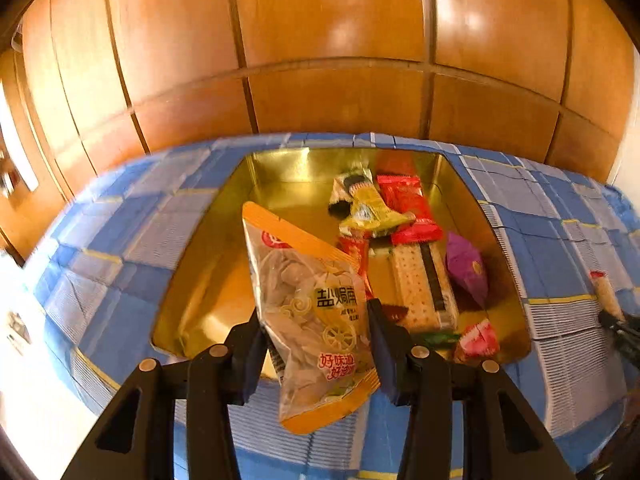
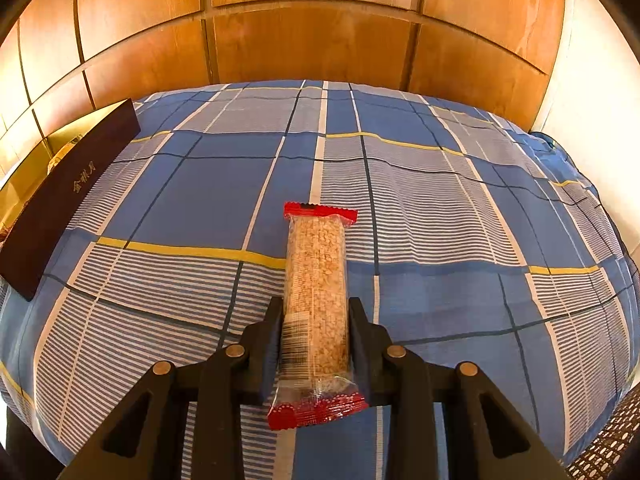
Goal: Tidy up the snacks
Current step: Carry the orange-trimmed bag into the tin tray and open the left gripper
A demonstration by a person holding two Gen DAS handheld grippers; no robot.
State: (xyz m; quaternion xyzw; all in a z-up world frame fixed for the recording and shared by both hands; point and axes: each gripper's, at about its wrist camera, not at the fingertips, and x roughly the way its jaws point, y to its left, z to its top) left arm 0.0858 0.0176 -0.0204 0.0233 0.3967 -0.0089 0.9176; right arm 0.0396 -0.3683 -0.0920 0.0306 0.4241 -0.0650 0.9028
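Observation:
My left gripper (image 1: 316,308) is shut on a clear snack bag with orange edges (image 1: 308,300) and holds it above the near part of a gold tin box (image 1: 208,280). Inside the box lie several snacks: a red packet (image 1: 404,204), a yellow packet (image 1: 372,208), a cracker pack (image 1: 424,284) and a purple packet (image 1: 466,264). My right gripper (image 2: 316,304) is shut on a long grain bar in a clear wrapper with red ends (image 2: 316,280), just above the blue checked cloth (image 2: 400,184). The bar and the right gripper also show at the far right of the left wrist view (image 1: 606,292).
The box's dark outer side (image 2: 68,196) stands at the left of the right wrist view. The blue checked cloth (image 1: 112,248) covers the table. Wood-panelled wall (image 1: 320,40) stands behind the table. A perforated mat (image 2: 608,440) lies at the lower right.

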